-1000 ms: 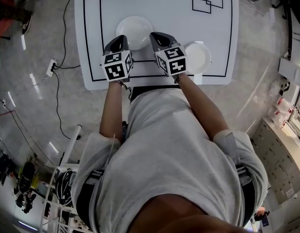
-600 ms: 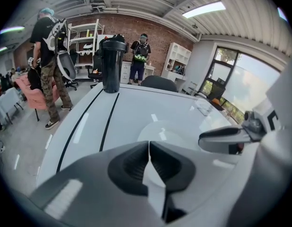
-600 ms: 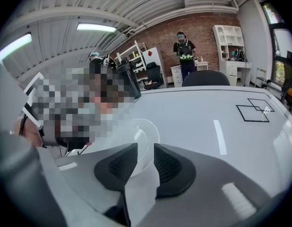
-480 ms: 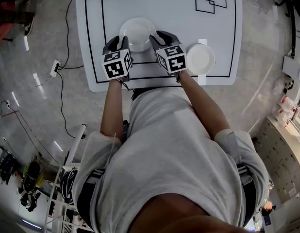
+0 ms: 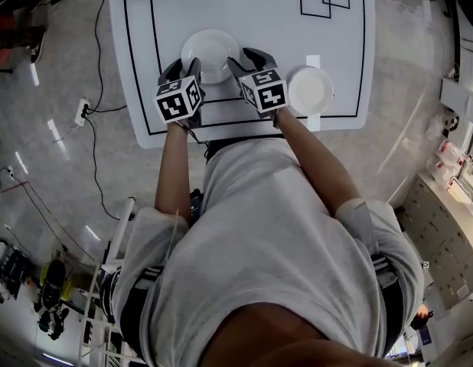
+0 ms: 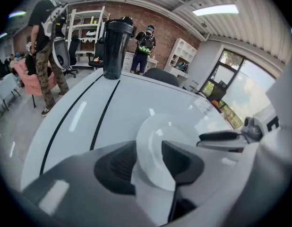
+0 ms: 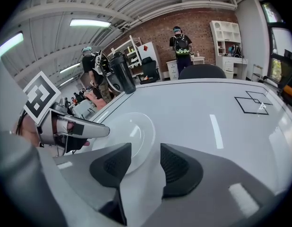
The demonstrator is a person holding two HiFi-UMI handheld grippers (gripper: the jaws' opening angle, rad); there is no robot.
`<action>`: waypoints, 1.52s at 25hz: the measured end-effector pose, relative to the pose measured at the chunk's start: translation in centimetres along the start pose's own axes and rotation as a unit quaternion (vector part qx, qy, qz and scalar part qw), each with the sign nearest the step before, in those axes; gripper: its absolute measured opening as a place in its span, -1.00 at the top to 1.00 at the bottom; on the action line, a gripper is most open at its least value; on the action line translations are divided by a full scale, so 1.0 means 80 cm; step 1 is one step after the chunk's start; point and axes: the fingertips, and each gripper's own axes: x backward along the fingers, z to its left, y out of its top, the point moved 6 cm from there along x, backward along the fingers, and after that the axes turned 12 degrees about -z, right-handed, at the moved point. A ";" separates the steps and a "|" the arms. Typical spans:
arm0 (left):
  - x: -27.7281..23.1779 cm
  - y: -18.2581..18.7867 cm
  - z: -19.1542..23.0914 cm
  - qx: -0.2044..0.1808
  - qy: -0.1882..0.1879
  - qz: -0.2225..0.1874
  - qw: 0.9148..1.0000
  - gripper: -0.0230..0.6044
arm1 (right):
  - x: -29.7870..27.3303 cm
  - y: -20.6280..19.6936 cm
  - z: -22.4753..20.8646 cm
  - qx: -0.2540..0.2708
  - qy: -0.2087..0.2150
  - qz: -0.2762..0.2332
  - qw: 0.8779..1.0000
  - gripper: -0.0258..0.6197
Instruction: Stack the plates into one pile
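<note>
Two white plates lie apart on the white table [image 5: 344, 37]: a larger plate [image 5: 211, 50] in the middle and a smaller plate [image 5: 310, 90] to its right. My left gripper [image 5: 184, 69] is at the larger plate's near-left rim and my right gripper [image 5: 246, 60] at its near-right rim. In the left gripper view the plate [image 6: 158, 136] shows in the gap of the left gripper [image 6: 149, 151]; the jaws have just been opening and do not press on it. The right gripper [image 7: 146, 156] has also just been opening and holds nothing, with the plate [image 7: 132, 134] ahead and to the left.
A black cylinder [image 6: 115, 44] stands at the table's far left corner. Black outlined rectangles [image 5: 325, 0] and a white tape strip [image 7: 216, 130] mark the tabletop. A power strip with cables [image 5: 83, 107] lies on the floor to the left. People stand in the background.
Both grippers have sunk a little toward the larger plate's near rim. Their jaws, together a second ago, now stand apart.
</note>
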 end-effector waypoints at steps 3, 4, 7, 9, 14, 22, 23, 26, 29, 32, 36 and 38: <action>0.000 -0.004 -0.002 0.020 0.004 -0.003 1.000 0.39 | 0.003 -0.003 0.003 0.002 0.007 0.004 1.000 0.22; 0.000 -0.005 -0.003 0.019 0.005 -0.004 1.000 0.39 | 0.003 -0.003 0.005 0.002 0.011 0.004 1.000 0.21; -0.002 -0.005 -0.007 0.002 0.011 -0.007 1.000 0.39 | -0.001 -0.002 0.009 0.001 0.025 -0.005 1.000 0.21; -0.001 -0.007 -0.010 -0.010 0.016 -0.012 1.000 0.39 | -0.001 -0.002 0.011 -0.004 0.031 -0.012 0.999 0.19; 0.011 -0.019 -0.021 -0.015 0.017 -0.013 1.000 0.39 | 0.007 -0.002 0.005 -0.010 0.033 -0.016 0.999 0.19; 0.028 -0.024 -0.040 -0.012 0.022 -0.029 0.999 0.39 | 0.035 0.003 0.005 0.000 0.035 -0.036 0.999 0.20; 0.032 -0.023 -0.043 -0.011 0.022 -0.032 0.999 0.39 | 0.040 0.004 0.005 0.000 0.036 -0.038 0.999 0.20; 0.046 -0.022 -0.053 -0.008 0.025 -0.044 0.999 0.39 | 0.056 0.005 0.008 0.004 0.037 -0.046 0.998 0.20; 0.055 -0.025 -0.063 -0.008 0.027 -0.052 0.998 0.39 | 0.070 0.002 0.008 0.007 0.036 -0.054 0.998 0.20; 0.063 -0.026 -0.073 -0.009 0.024 -0.059 0.998 0.39 | 0.082 0.000 0.006 0.005 0.034 -0.064 0.997 0.20; 0.078 -0.030 -0.091 -0.013 0.020 -0.066 0.997 0.39 | 0.105 0.000 0.003 0.000 0.030 -0.079 0.996 0.20; 0.083 -0.034 -0.100 -0.015 0.018 -0.067 0.997 0.39 | 0.116 -0.001 0.002 0.002 0.026 -0.082 0.996 0.20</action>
